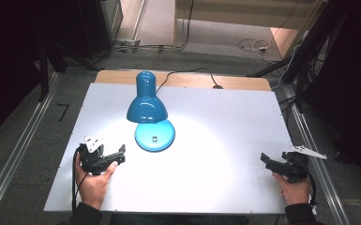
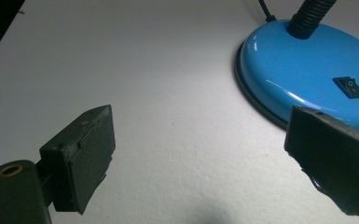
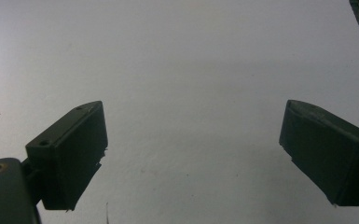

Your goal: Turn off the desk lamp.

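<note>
A blue desk lamp (image 1: 146, 102) stands lit on the white table (image 1: 215, 112), its shade bent down over its round blue base (image 1: 154, 135). A black rocker switch (image 2: 349, 87) sits on top of the base (image 2: 307, 70). My left gripper (image 1: 120, 153) lies low at the table's left, just left of the base, jaws wide apart with nothing between them. In the left gripper view the gripper (image 2: 200, 158) has its right jaw close in front of the base's rim. My right gripper (image 1: 265, 159) rests at the far right, open over bare table (image 3: 191, 93), as its own view (image 3: 193, 158) shows.
The lamp's black cord (image 1: 187, 72) runs from the lamp to the table's back edge. A wooden strip (image 1: 244, 82) borders the far side. Dark floor, metal rails (image 1: 18, 150) and stands surround the table. The lamp casts a bright pool of light at the table's centre.
</note>
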A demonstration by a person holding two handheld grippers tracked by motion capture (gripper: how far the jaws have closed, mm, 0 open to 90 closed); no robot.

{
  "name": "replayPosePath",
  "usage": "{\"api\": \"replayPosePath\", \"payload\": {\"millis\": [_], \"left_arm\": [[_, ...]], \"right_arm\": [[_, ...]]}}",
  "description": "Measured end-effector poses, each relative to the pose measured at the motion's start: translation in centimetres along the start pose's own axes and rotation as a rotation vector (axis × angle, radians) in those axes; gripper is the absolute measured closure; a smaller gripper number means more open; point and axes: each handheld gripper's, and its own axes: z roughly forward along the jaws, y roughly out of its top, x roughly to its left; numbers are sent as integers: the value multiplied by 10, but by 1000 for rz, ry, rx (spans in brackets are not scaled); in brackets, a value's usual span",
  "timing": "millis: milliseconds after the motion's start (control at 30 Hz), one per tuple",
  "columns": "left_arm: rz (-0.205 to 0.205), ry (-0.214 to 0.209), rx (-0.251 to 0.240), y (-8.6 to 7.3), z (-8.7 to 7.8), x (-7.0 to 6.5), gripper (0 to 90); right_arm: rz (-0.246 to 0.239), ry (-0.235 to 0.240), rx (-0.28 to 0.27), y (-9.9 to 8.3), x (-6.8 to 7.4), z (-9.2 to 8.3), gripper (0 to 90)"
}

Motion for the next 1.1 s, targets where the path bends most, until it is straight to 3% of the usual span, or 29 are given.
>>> {"api": "replayPosePath", "payload": {"millis": [1100], "left_arm": [[27, -40, -1, 8, 13, -17, 93]], "right_arm": [[3, 1, 12, 0, 1, 2, 64]]}}
